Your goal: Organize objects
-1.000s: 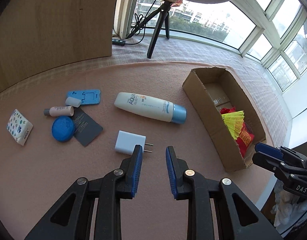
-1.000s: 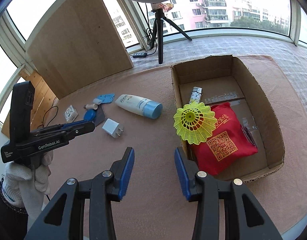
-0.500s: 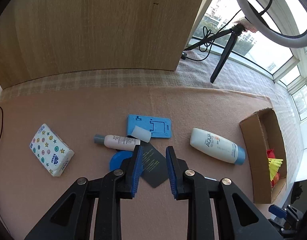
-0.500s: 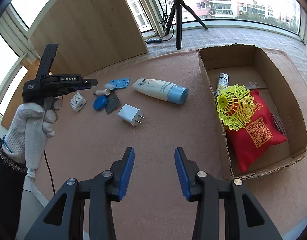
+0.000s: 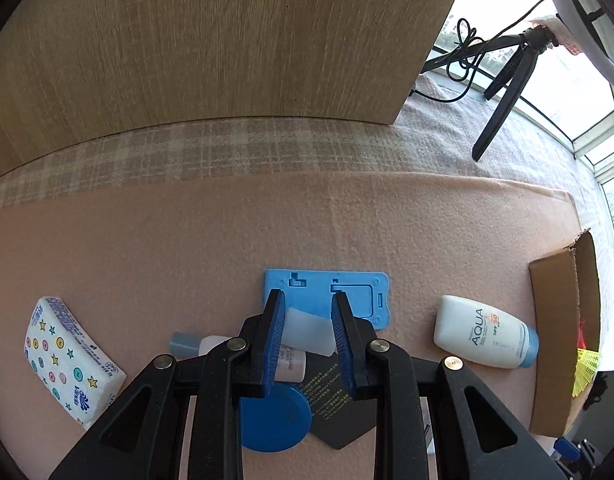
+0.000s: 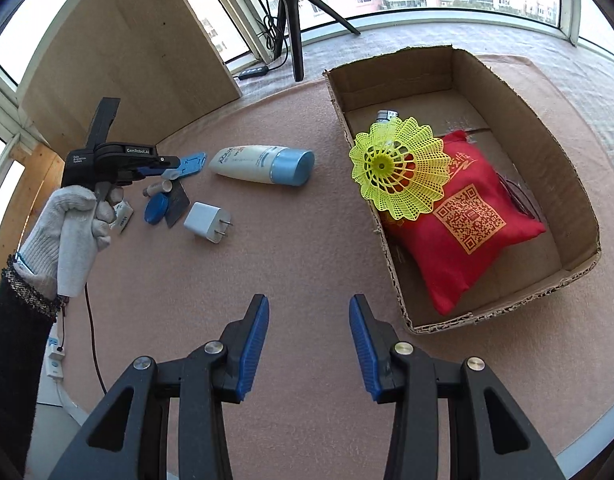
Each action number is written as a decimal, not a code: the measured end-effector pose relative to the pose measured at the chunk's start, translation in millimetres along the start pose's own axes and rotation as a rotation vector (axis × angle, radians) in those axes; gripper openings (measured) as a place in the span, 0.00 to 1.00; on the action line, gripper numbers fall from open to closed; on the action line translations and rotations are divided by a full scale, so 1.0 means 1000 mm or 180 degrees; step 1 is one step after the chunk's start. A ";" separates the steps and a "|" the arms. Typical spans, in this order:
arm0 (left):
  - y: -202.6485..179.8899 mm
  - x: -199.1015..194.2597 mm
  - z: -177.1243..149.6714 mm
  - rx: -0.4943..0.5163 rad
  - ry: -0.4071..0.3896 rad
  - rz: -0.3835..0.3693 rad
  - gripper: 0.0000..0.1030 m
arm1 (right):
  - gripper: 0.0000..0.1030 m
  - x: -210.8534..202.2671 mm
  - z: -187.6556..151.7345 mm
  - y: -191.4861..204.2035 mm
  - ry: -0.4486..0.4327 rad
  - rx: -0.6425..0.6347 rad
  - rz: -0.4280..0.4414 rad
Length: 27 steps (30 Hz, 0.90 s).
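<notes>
Blue pads of my left gripper (image 5: 309, 314) stand apart around the translucent cap (image 5: 307, 331), not clamped. Beside it the small bottle (image 5: 285, 360) crowds in; squeezing could nudge it or flick the cap away. Right gripper (image 6: 309, 338) waits open, cardboard box (image 6: 579, 196) beyond.

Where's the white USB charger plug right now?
In the right wrist view the white charger plug lies on the pink mat left of the cardboard box, just right of the dark card and below the AQUA bottle.
</notes>
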<state>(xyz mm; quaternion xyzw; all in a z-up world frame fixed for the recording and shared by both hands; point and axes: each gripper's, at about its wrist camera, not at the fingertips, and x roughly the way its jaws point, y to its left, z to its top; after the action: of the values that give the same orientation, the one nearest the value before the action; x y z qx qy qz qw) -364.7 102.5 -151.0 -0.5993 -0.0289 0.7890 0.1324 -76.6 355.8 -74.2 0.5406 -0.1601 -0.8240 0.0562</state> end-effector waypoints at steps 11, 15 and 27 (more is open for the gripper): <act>-0.012 -0.001 -0.019 0.0290 0.0013 0.0094 0.25 | 0.37 0.006 0.008 0.019 0.0009 -0.0090 0.0109; -0.013 0.003 -0.034 0.0342 -0.0006 0.0144 0.26 | 0.37 0.006 0.008 0.026 0.0006 -0.0142 0.0135; -0.010 -0.011 -0.092 0.0180 -0.0095 -0.0162 0.26 | 0.37 0.010 0.003 0.042 0.0065 -0.0287 0.0208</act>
<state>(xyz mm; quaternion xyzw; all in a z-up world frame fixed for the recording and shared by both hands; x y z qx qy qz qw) -272.4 99.2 -164.0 -0.5825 -0.0237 0.7947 0.1688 -87.3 313.9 -68.3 0.5404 -0.1398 -0.8225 0.1090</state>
